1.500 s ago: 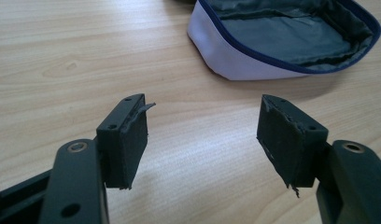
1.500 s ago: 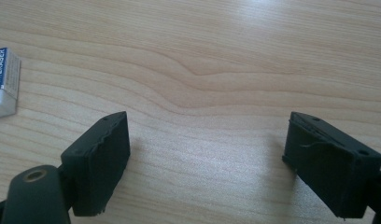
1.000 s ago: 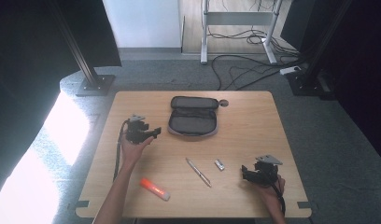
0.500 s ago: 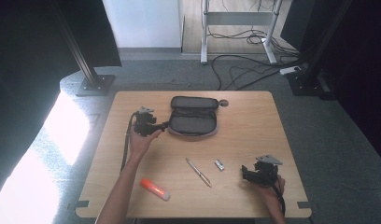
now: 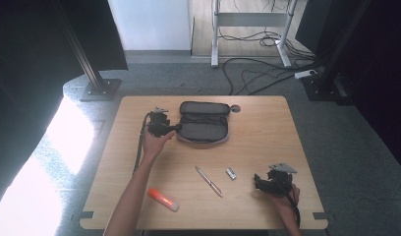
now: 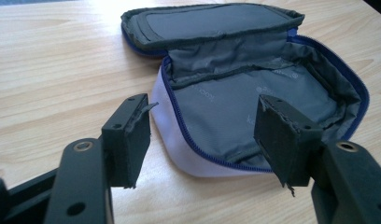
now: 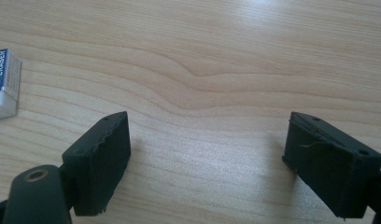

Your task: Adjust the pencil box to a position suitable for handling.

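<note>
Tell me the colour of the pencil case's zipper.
Blue, on the pencil case; clearest in the left gripper view.

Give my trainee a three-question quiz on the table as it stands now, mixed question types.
1. True or false: the pouch lies open on the table.
2. Which thing lies nearest the right gripper?
A. marker
B. eraser
C. pen
3. Fill in: the left gripper, jaws apart, holds nothing and points at the ____.

Key: 1 true; 2 B; 3 pouch.
</note>
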`<action>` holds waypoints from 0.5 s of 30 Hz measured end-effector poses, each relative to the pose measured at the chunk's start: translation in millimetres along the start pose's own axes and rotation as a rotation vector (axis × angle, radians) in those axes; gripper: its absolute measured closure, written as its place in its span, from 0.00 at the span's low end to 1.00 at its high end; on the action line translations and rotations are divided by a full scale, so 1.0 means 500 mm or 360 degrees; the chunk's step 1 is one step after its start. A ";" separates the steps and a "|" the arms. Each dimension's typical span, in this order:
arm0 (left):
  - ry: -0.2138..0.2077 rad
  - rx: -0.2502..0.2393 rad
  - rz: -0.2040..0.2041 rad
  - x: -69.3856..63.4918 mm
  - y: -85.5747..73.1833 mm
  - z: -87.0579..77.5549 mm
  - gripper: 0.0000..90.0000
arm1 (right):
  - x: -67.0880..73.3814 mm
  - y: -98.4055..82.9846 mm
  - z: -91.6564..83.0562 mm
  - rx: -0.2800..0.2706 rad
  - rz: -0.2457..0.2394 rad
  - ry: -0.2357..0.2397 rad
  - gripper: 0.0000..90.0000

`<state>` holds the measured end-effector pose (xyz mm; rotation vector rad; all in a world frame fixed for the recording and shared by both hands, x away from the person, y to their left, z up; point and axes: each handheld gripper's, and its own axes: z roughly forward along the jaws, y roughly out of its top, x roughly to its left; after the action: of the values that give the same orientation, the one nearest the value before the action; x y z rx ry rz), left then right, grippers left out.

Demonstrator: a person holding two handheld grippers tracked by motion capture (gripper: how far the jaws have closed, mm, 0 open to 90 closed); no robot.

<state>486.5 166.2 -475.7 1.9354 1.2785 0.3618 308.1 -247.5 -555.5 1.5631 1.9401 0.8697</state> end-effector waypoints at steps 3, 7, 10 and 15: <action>0.0010 0.0019 -0.0011 0.002 0.003 0.017 0.41 | 0.001 0.001 0.001 -0.0002 0.0002 -0.0003 0.16; 0.0012 0.0032 -0.0027 0.004 0.003 0.039 0.43 | 0.002 0.002 0.002 -0.0001 -0.0003 -0.0007 0.16; 0.0039 0.0069 -0.0055 0.014 -0.005 0.060 0.44 | 0.002 0.002 0.002 -0.0001 -0.0003 -0.0008 0.16; 0.0061 0.0088 -0.0080 0.027 -0.014 0.079 0.48 | 0.003 0.001 0.001 -0.0001 0.0005 -0.0015 0.16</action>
<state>511.9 161.9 -509.3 1.9468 1.3728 0.3431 308.6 -245.8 -555.5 1.5672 1.9311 0.8627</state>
